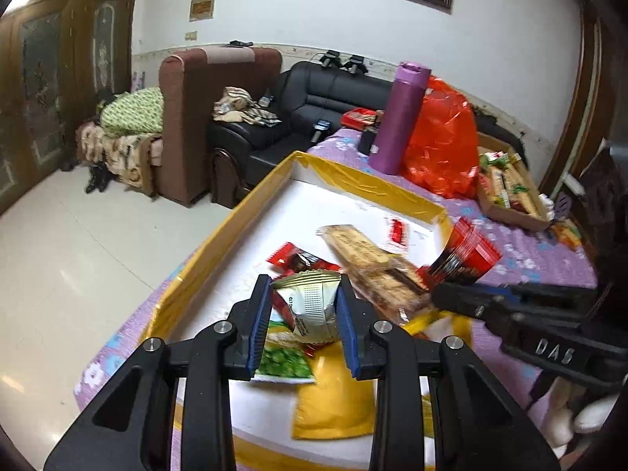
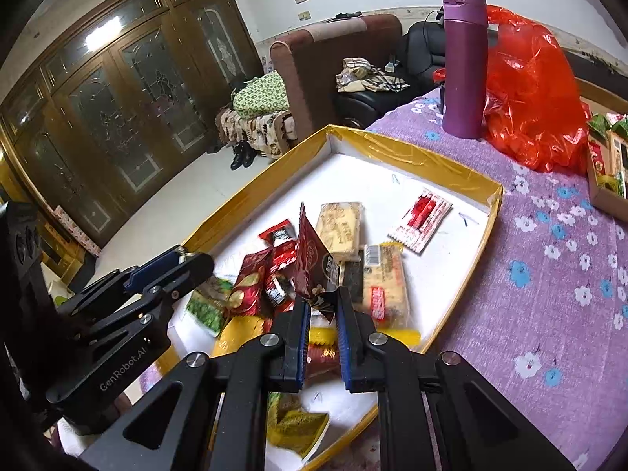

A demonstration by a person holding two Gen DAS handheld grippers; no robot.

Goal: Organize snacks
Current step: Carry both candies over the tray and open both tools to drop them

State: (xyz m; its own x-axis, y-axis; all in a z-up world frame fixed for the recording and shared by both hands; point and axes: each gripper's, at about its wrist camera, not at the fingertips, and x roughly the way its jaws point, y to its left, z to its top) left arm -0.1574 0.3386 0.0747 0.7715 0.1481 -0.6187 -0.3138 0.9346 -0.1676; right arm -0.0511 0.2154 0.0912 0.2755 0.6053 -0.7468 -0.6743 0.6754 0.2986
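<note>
A yellow-rimmed white tray (image 1: 235, 212) (image 2: 467, 174) on the purple cloth holds several snack packets. My left gripper (image 1: 306, 294) is shut on a silver and green pea snack packet (image 1: 310, 306) above the tray's near end. My right gripper (image 2: 322, 302) is shut on a dark red snack packet (image 2: 314, 263), held upright over the pile; it shows in the left wrist view (image 1: 467, 255). Biscuit packs (image 2: 341, 227) (image 1: 365, 255) and a red-striped packet (image 2: 420, 221) lie in the tray.
A purple flask (image 2: 463, 66) and a red plastic bag (image 2: 530, 94) stand beyond the tray. A cardboard box of snacks (image 1: 506, 188) sits at the right. Sofas (image 1: 314, 106) and a wooden cabinet (image 2: 117, 110) are behind, past the table's left edge.
</note>
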